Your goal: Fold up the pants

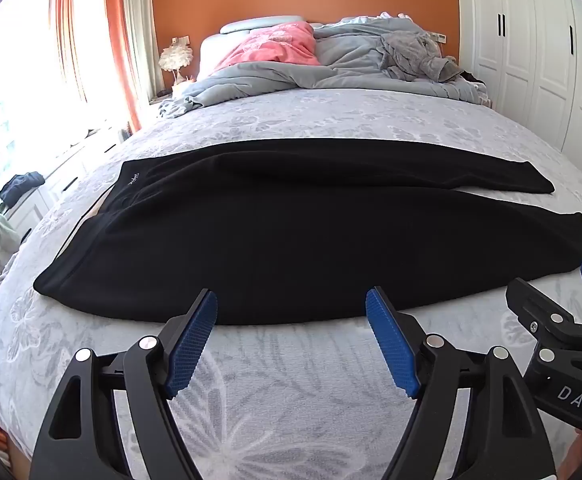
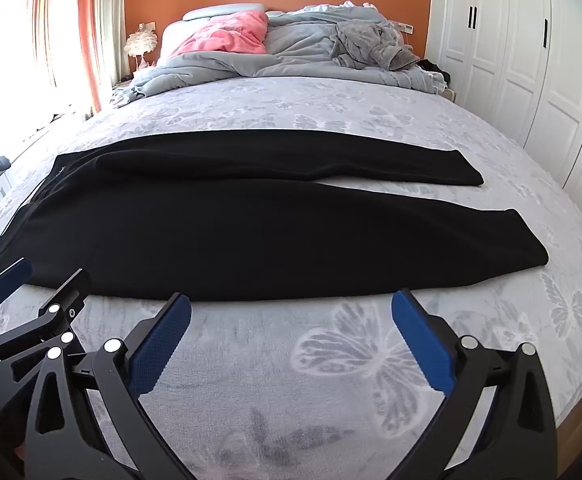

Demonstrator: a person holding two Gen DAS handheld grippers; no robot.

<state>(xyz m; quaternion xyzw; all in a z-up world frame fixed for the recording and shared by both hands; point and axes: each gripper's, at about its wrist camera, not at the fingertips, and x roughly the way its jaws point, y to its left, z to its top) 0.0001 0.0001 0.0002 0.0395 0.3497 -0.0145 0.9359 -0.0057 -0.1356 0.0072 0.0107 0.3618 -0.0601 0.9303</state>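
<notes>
Black pants [image 1: 291, 232] lie flat across the bed, waistband to the left, both legs running right, the far leg slightly apart from the near one. They also show in the right wrist view [image 2: 251, 232]. My left gripper [image 1: 291, 308] is open and empty, just short of the pants' near edge. My right gripper [image 2: 291, 308] is open and empty, also just short of the near edge, further right. The right gripper shows at the right edge of the left wrist view [image 1: 563, 304]; the left gripper shows at the left of the right wrist view [image 2: 39, 276].
The bed [image 1: 291, 380] has a grey butterfly-print cover. A bunched grey duvet [image 1: 331, 68] and a pink pillow [image 1: 275, 44] lie at the headboard. White wardrobes [image 2: 531, 60] stand on the right, a window with orange curtains [image 1: 119, 40] on the left.
</notes>
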